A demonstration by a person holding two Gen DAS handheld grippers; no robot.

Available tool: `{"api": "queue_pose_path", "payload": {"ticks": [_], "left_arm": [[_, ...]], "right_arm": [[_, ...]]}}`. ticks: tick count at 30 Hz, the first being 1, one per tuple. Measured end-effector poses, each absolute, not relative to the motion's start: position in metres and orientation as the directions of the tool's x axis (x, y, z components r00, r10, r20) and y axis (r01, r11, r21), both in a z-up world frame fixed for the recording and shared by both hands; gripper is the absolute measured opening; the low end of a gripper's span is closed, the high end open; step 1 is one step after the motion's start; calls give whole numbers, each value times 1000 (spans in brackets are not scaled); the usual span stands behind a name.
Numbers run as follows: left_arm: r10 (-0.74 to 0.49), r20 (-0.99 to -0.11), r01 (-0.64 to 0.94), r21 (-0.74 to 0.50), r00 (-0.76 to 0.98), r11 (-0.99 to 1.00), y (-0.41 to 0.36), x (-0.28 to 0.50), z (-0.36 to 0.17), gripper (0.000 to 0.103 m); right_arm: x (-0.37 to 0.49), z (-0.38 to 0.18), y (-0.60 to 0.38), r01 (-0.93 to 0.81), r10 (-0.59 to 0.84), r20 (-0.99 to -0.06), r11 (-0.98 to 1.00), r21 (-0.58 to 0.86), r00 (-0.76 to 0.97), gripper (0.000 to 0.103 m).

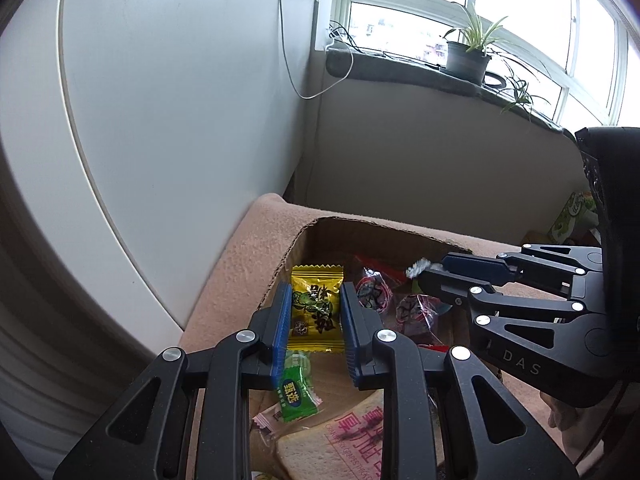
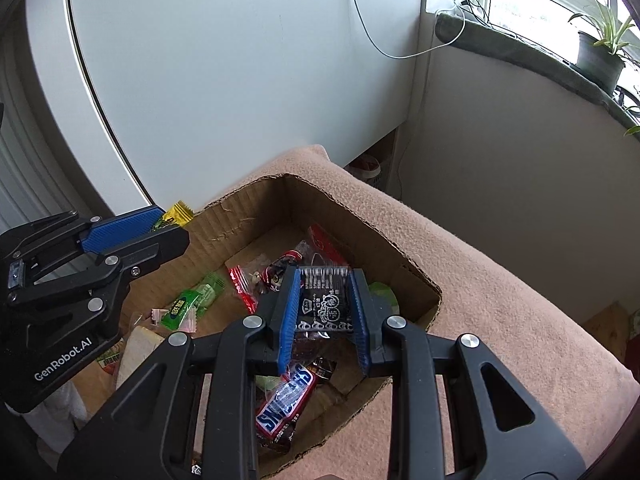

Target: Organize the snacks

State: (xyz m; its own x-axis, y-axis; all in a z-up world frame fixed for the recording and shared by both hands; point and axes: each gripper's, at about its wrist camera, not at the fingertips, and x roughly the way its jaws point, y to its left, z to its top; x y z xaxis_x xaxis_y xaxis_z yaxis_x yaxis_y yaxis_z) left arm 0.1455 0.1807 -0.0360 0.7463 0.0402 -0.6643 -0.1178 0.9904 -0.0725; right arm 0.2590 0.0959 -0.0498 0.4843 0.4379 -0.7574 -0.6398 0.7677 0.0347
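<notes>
Both my grippers loaded over cardboard box (image 2: 248, 216): left gripper (image 1: 316, 312) grasping yellow packet (image 1: 317, 304), right gripper (image 2: 325, 304) clenched on black packet (image 2: 325, 300). Next: lower, release inside.

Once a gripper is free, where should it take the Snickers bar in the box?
Across the middle of the Snickers bar, gripper coming down from above, jaws spanning its narrow width. It is long and slim, lying tilted near the cardboard box wall's near corner; its lower end sits among other wrappers.

1 cardboard box (image 2: 404, 264), 1 Snickers bar (image 2: 285, 404), 1 bread pkt (image 1: 340, 440), 2 tongs.
</notes>
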Motion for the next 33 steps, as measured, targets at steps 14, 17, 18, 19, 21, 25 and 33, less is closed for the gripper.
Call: {"api": "queue_pose_path", "payload": {"ticks": [14, 17, 18, 19, 21, 25, 33], "left_arm": [[68, -667, -135, -48, 742, 990, 181, 143, -34, 45], [86, -661, -149, -39, 746, 988, 181, 138, -32, 47], [90, -659, -153, -38, 746, 987, 181, 137, -31, 48], [92, -658, -156, -40, 747, 987, 181, 135, -30, 49], [95, -656, -162, -41, 749, 986, 182, 131, -28, 53], [96, -653, -170, -50, 751, 984, 182, 122, -28, 55], [118, -616, -193, -56, 778, 980, 178, 96, -16, 56]], "right_arm": [[250, -43, 87, -628, 415, -745, 778, -6, 522, 81], [246, -40, 84, -621, 409, -741, 784, -13, 532, 82], [245, -39, 82, -619, 408, -743, 785, -11, 531, 84], [244, -38, 81, -616, 407, -743, 788, -10, 532, 86], [242, -37, 77, -608, 407, -739, 794, -5, 537, 88], [234, -31, 71, -587, 408, -726, 810, 7, 554, 88], [200, -4, 57, -582, 438, -665, 813, 6, 605, 88]]}}
